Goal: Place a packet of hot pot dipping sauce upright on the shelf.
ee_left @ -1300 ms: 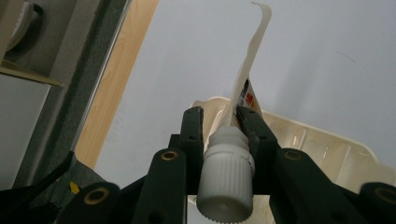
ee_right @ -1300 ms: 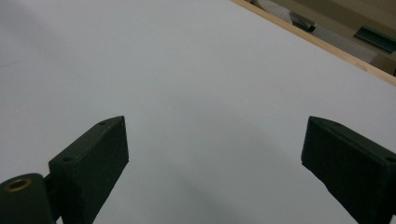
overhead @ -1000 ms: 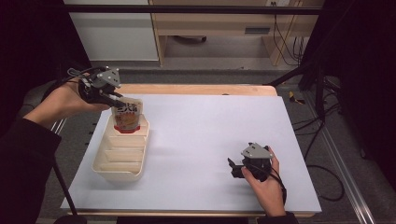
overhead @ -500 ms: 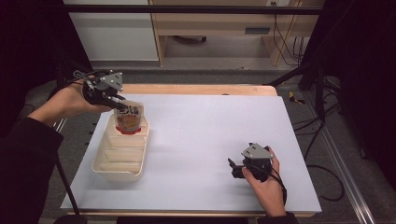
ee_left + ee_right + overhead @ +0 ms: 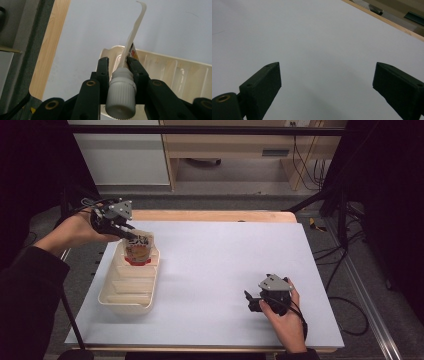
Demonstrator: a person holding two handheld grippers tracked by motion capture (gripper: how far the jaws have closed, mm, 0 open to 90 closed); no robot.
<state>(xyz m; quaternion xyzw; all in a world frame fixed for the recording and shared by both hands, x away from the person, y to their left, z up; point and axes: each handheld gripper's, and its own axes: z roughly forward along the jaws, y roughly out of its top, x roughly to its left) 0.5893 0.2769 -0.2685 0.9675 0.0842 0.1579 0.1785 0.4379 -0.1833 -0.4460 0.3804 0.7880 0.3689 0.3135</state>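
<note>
Left gripper (image 5: pixel 131 235) is clamped on a spouted drink pouch (image 5: pixel 138 249), jaws pinching just above the white screw cap (image 5: pixel 121 96). Pouch hangs upright over the far end of the cream slotted tray (image 5: pixel 127 302) near the table's left edge, red base about at the rim; contact unclear. Long axis vertical, slot directly below: next move is probably straight down. Right gripper (image 5: pixel 254 301) rests near the table's front right, jaws spread wide, holding nothing.
</note>
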